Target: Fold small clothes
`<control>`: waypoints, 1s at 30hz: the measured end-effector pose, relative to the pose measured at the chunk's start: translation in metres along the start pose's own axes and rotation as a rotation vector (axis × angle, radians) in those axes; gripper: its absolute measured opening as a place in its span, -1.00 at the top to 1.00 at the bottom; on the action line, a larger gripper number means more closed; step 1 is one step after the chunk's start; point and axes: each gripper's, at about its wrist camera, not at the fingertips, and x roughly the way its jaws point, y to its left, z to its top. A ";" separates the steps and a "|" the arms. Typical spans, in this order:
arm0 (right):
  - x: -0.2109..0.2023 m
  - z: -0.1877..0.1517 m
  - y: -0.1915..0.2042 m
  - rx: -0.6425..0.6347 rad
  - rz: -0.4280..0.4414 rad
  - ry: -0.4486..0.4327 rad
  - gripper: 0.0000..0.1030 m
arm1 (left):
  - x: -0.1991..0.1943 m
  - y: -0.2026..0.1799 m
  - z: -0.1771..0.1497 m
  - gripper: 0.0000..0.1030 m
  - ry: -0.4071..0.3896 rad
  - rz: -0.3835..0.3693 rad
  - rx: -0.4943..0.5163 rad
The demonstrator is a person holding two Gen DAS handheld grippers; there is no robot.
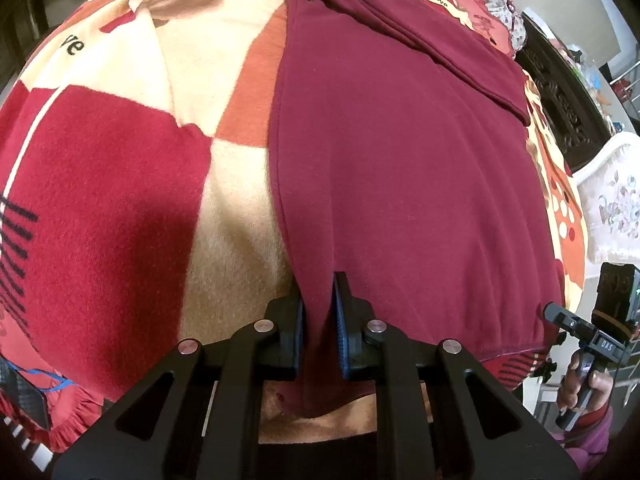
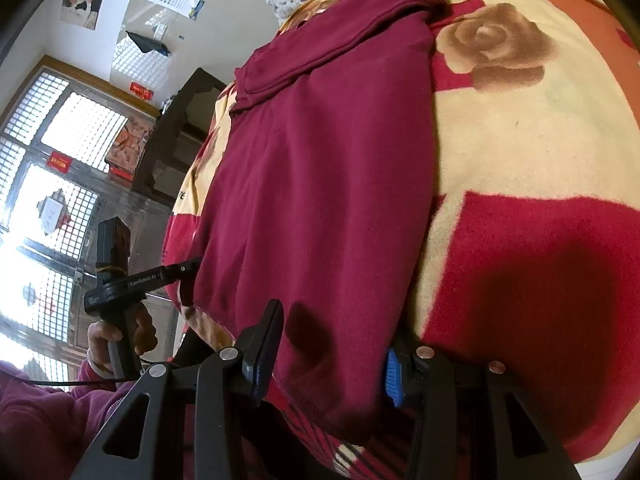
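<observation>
Black fingers with blue pads of the left hand-held gripper (image 1: 319, 332) pinch a narrow fold at the near hem of the dark red knit garment (image 1: 400, 152), which lies spread on the red-and-cream rose-patterned blanket (image 1: 112, 184), printed "love".

From the right wrist, the right hand-held gripper (image 2: 326, 364) stands wide, its pads on either side of the garment's (image 2: 320, 168) near corner, not closed. "love" shows on the blanket (image 2: 532, 216).
</observation>
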 end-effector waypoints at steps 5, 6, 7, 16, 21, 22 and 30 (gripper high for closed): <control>0.001 -0.001 0.003 -0.033 0.020 -0.023 0.19 | 0.000 0.004 -0.003 0.72 -0.021 -0.030 -0.009; 0.000 -0.001 0.003 -0.025 0.033 -0.040 0.37 | -0.001 0.003 -0.003 0.72 -0.020 -0.031 0.004; 0.000 -0.001 0.001 -0.009 0.049 -0.052 0.61 | -0.002 0.002 -0.003 0.75 -0.014 -0.032 0.020; -0.029 0.046 0.024 -0.082 0.166 -0.177 0.77 | -0.040 -0.012 0.037 0.88 -0.061 -0.168 0.015; -0.039 0.115 0.034 -0.132 0.202 -0.296 0.77 | -0.053 -0.025 0.092 0.88 -0.154 -0.217 0.018; -0.039 0.128 0.036 -0.142 0.198 -0.317 0.77 | -0.055 -0.028 0.105 0.88 -0.174 -0.222 0.021; -0.014 0.250 0.016 -0.107 0.153 -0.380 0.77 | -0.047 -0.047 0.230 0.88 -0.319 -0.193 0.059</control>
